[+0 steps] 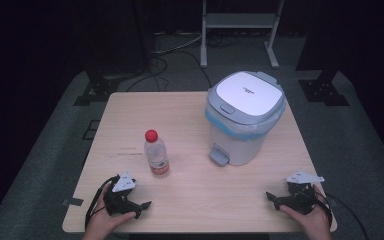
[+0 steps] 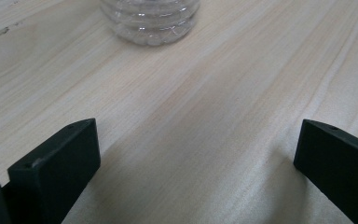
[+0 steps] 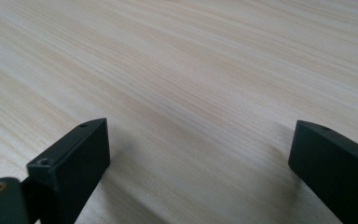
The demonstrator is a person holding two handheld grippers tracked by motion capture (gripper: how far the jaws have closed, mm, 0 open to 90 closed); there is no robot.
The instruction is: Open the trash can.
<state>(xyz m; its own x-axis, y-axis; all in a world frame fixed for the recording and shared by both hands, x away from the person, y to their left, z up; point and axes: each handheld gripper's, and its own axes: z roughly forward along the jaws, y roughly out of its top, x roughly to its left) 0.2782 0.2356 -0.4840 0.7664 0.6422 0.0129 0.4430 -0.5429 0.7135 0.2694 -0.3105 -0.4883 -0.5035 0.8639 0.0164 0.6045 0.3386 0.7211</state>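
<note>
A lidded pedal bin (image 1: pixel 245 117) and a red-capped bottle (image 1: pixel 156 152) are seen upright, apart, on the wooden table (image 1: pixel 190 115).

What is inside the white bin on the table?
The bin has its lid closed, so its contents are covered. A blue bag peeks out under the rim, which shows it is lined.

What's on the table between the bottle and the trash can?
Nothing: in the high view, bare table lies between the bottle and the trash can.
</note>
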